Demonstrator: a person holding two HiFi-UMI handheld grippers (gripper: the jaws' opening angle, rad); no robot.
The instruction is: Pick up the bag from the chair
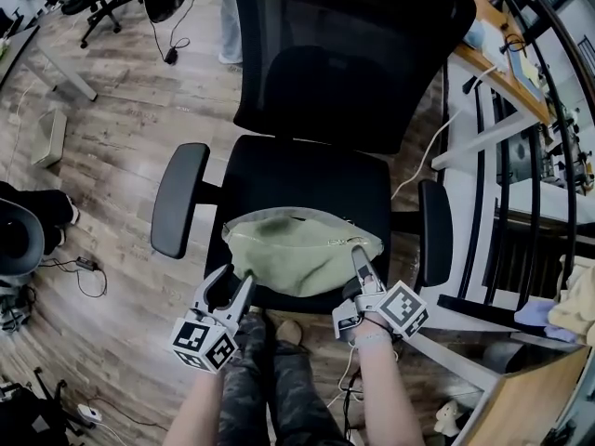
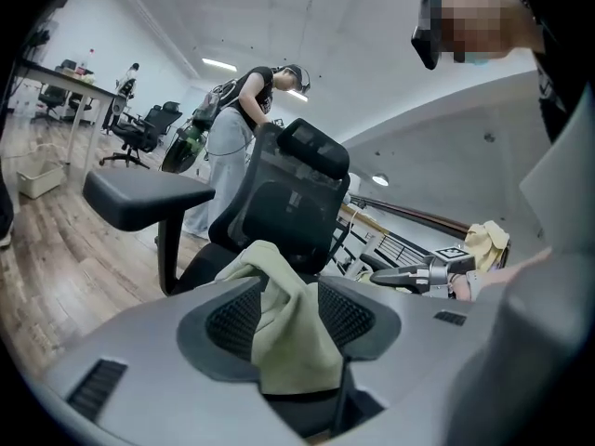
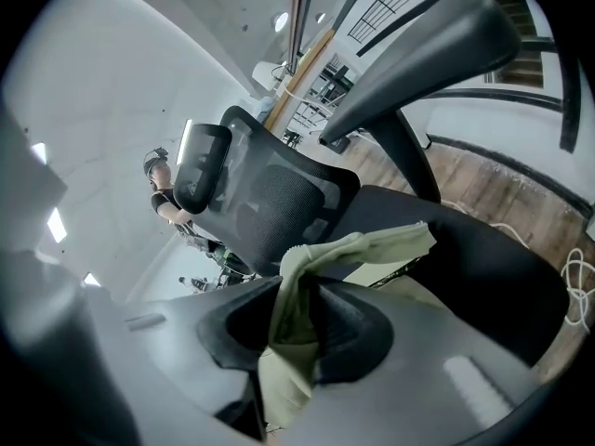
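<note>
A pale green bag (image 1: 302, 249) lies on the front of the black office chair's seat (image 1: 307, 170). My left gripper (image 1: 232, 286) is at the bag's near left corner. In the left gripper view a fold of the bag (image 2: 288, 333) rises between the spread pads, with the jaws standing wide, so this gripper (image 2: 288, 307) is open. My right gripper (image 1: 361, 266) is at the bag's near right corner by the zip. In the right gripper view the bag's cloth (image 3: 372, 249) is pinched between its pads, and the gripper (image 3: 296, 328) is shut on it.
Black armrests (image 1: 178, 198) (image 1: 434, 230) flank the seat, with the tall backrest (image 1: 344, 54) behind. A wooden desk (image 1: 502, 72) and black railing (image 1: 507, 184) stand at the right. Cables (image 1: 88, 268) lie on the wood floor. Another person (image 2: 237, 128) stands beyond the chair.
</note>
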